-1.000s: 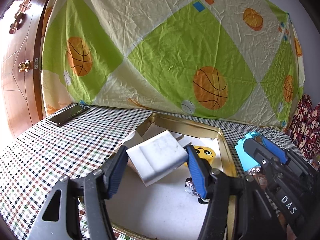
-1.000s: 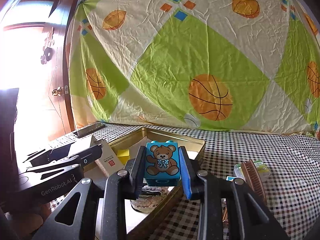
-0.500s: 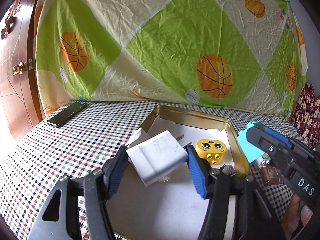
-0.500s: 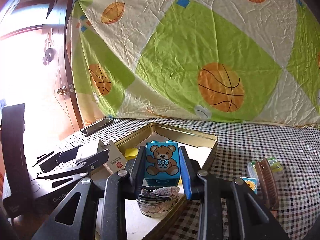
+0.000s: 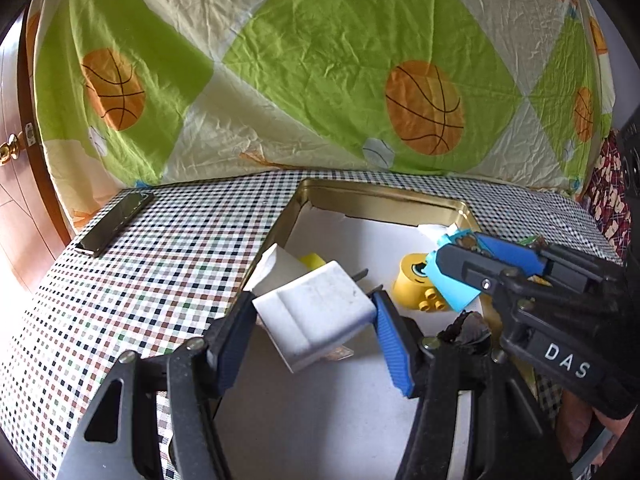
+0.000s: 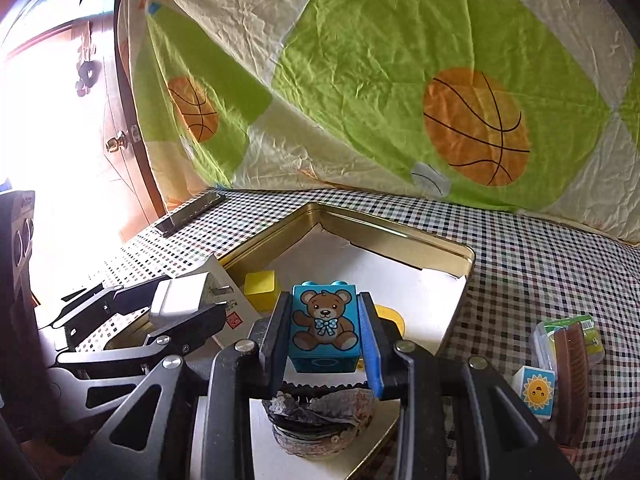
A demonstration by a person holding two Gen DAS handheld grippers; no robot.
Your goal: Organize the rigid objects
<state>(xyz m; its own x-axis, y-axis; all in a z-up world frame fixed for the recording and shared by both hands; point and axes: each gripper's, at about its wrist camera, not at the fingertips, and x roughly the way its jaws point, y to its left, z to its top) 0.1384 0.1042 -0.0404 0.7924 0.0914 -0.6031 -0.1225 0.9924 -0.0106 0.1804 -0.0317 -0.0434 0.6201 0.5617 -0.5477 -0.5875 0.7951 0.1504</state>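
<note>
My left gripper (image 5: 316, 340) has its jaws clamped on a white plug adapter (image 5: 316, 316), held tilted above the near left part of the gold tin tray (image 5: 384, 196), metal prongs pointing toward the tray's far edge. My right gripper (image 6: 325, 332) grips a blue teddy-bear block (image 6: 324, 328) upright between its jaws, above the tray's near right edge. Inside the tray I see a yellow face block (image 5: 416, 284) near the right edge, a small yellow cube (image 6: 260, 288) and a white card box (image 6: 224, 292) by the left edge, and a foil-wrapped round object (image 6: 320, 420) at the near edge. On the checked tablecloth (image 5: 160, 264), a sun tile (image 6: 536, 392), a brown brush (image 6: 572, 360) and a clear green-labelled box (image 6: 576, 328) lie right of the tray; a dark phone (image 5: 116, 224) lies at the far left corner.
</note>
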